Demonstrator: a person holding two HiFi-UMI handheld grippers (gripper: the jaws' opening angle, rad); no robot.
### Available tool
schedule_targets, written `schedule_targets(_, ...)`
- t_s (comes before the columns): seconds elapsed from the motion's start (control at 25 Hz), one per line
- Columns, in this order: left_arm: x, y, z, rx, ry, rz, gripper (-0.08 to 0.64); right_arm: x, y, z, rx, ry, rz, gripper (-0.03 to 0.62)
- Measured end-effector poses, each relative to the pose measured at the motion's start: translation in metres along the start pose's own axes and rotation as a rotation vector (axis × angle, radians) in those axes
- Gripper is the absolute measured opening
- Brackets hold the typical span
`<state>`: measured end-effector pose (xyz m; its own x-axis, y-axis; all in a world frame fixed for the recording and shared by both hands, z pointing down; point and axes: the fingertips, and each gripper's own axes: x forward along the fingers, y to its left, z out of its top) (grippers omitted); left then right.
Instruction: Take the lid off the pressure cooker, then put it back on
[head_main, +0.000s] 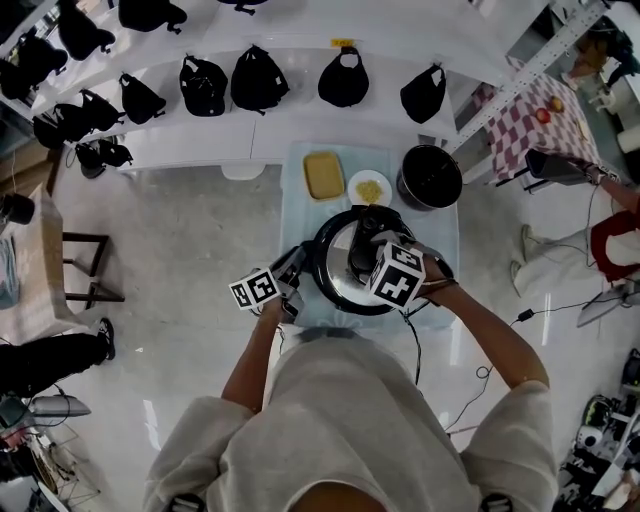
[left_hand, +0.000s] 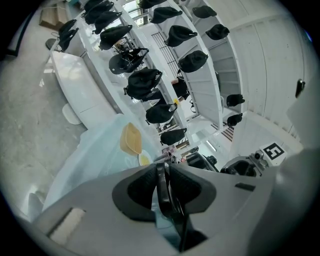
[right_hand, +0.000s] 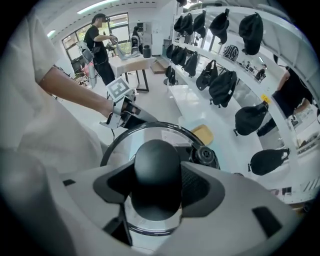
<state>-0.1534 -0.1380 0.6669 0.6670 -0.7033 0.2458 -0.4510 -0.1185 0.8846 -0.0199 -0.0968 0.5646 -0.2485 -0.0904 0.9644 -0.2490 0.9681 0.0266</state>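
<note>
A person seen from above holds a round glass lid with a black rim (head_main: 338, 268) in 2 hand-held grippers, over the near half of a small counter draped in pale blue cloth (head_main: 298, 215). The right gripper (right_hand: 159, 184) is clamped on the lid's rounded black knob (right_hand: 156, 165), with its jaws pressing from both sides. The left gripper (left_hand: 163, 186) is closed on the thin black rim at the lid's left edge. Whether the lid rests on the cloth or hangs above it cannot be told. The black pressure cooker pot (head_main: 430, 178) stands open at the counter's far right corner, apart from the lid. The lid therefore looks to be off, and putting it back is the step in hand.

To do it well, carry the lid level by the knob and let the rim grip only steady it. Centre it over the pot's mouth before lowering.

A yellow rectangular dish (head_main: 323, 175) and a small white plate of yellow food (head_main: 370, 187) sit at the back of the counter, left of the pot. Beyond them, white shelves carry rows of black bags (head_main: 258, 80). The floor is glossy pale grey. A table in red-and-white check cloth (head_main: 535, 120) stands to the right.
</note>
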Motion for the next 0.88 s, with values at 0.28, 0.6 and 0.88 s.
schedule_targets(0.28,-0.002,0.001,0.001,-0.002,-0.010,-0.003,0.081,-0.001,0.002,0.017,-0.031,-0.041,-0.020,0.272)
schedule_targets(0.6,-0.008,0.003,0.007,0.064,-0.005,0.017,0.075,-0.032,-0.010,0.018,0.024,-0.080,-0.061,0.272)
schedule_targets(0.88,-0.018,-0.015,0.039,0.482,-0.021,0.135,0.038,-0.042,-0.017,-0.013,0.121,-0.070,-0.085,0.272)
